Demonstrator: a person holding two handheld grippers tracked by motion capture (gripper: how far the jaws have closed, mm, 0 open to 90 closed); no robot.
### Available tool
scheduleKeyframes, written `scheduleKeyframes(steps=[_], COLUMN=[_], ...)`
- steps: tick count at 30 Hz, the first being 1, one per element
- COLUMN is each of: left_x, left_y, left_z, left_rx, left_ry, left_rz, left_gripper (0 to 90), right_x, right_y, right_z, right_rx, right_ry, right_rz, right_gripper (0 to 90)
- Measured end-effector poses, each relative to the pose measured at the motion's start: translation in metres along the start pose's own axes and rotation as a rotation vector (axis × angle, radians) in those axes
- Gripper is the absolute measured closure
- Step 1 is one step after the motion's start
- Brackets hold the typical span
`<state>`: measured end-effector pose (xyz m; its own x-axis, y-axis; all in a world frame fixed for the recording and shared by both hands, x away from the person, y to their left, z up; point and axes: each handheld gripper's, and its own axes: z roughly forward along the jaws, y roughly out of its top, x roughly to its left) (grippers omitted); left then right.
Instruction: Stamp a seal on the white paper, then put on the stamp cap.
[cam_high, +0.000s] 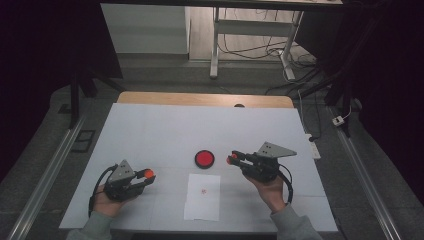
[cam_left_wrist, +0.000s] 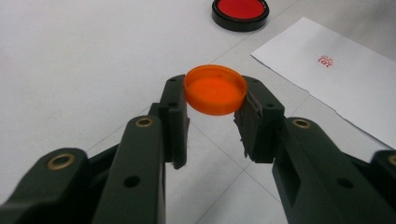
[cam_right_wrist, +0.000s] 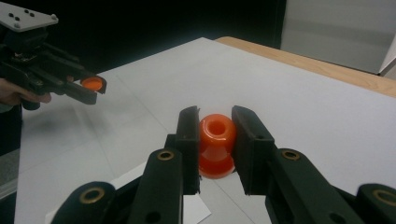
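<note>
Hovering level over the table, left gripper (cam_left_wrist: 215, 109) clamps an orange cap (cam_left_wrist: 215, 89), right gripper (cam_right_wrist: 215, 140) an orange stamp (cam_right_wrist: 216, 144).

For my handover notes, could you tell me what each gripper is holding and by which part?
The left gripper clamps an orange cap by its rim; the right gripper grips an orange stamp by its sides.

Right claw (cam_right_wrist: 215, 135) clamps orange stamp (cam_right_wrist: 216, 143); left claw (cam_right_wrist: 95, 88) grips orange cap (cam_right_wrist: 92, 83).
</note>
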<state>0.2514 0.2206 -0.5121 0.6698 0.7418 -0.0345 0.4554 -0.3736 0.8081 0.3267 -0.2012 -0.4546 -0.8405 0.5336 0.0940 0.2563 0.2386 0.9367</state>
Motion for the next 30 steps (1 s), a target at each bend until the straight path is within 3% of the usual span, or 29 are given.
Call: scheduleKeyframes(steps=[30], left_x=[-0.0073], left_y=[0.0073], left_z=[0.0053], left_rx=[-0.007], left_ry=[-0.015], left_rz=[0.024], left_gripper=[64.4], right_x=[0.0015], right_y=[-0.0005], right_z=[0.0023], right_rx=[0.008], right_ry=[0.011], right_rz=[-0.004], right_gripper=[71.8])
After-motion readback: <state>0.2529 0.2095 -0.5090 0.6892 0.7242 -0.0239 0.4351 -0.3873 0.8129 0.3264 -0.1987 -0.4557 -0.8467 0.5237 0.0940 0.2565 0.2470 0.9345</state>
